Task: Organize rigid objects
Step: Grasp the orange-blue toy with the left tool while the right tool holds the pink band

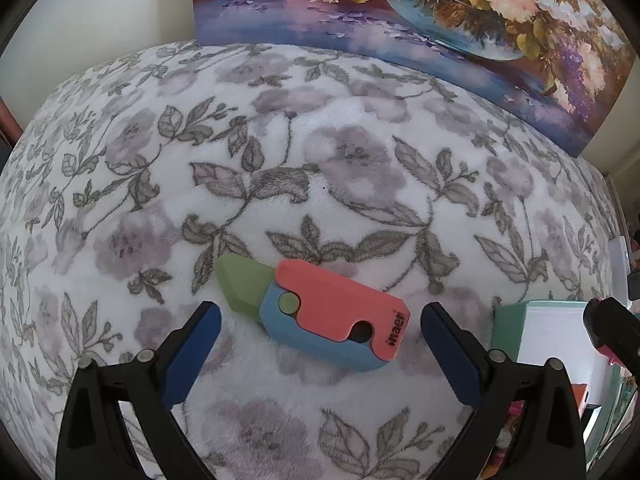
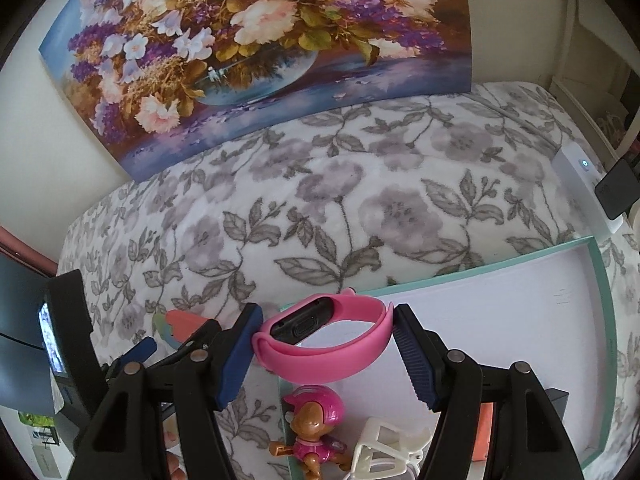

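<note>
Wide-open left gripper (image 1: pixel 320 320) straddles toy knife (image 1: pixel 316 314), needing closure; right gripper (image 2: pixel 324 332) holds pink wristband (image 2: pixel 324 344) over tray (image 2: pixel 600 280) at 3 o'clock.

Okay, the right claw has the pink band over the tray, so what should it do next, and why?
Probably lower and release. The right claw grips the pink band just above the mint-rimmed tray, whose white floor beneath looks bare; the toy figure and white clip lie nearer the camera.
</note>
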